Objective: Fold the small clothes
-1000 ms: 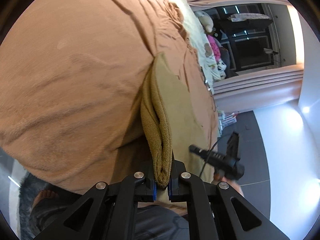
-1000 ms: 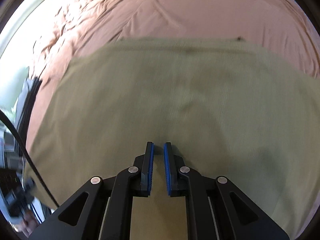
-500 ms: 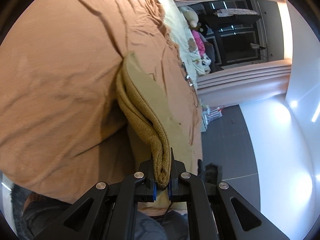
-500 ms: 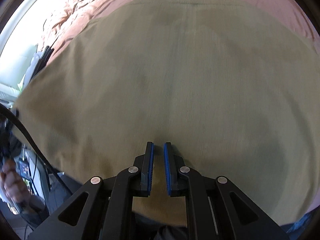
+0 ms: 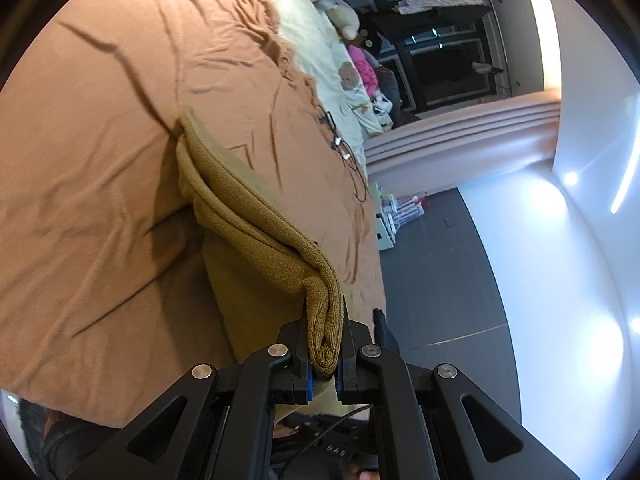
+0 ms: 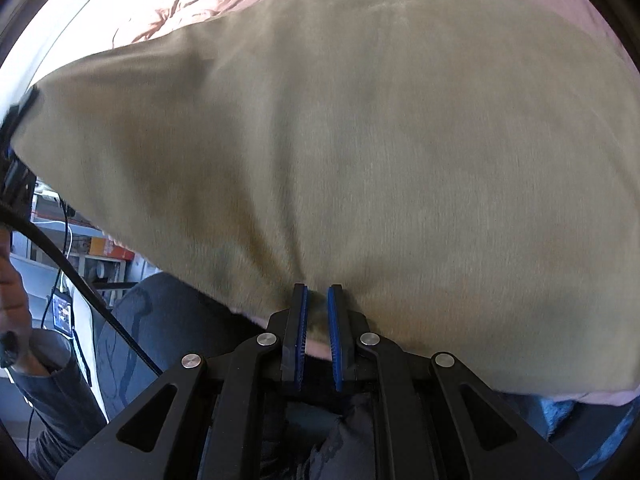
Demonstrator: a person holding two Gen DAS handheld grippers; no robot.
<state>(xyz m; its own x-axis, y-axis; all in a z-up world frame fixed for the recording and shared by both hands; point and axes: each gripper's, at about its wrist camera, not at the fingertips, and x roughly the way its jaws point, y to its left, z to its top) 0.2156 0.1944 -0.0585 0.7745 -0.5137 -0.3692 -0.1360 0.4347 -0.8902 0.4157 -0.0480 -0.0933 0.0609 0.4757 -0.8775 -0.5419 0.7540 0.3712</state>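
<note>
Left tool clamps a bunched edge of the cloth; right tool pinches its near hem. The cloth spans ahead of both tools, lifted above the bed, its far edge trailing there.

A bed covered by a wrinkled brown sheet carries everything here. On it lies 1 olive-tan garment (its far end rests on the sheet, its near end raised), and farther along a thin dark cable and a pale cartoon-print blanket.
</note>
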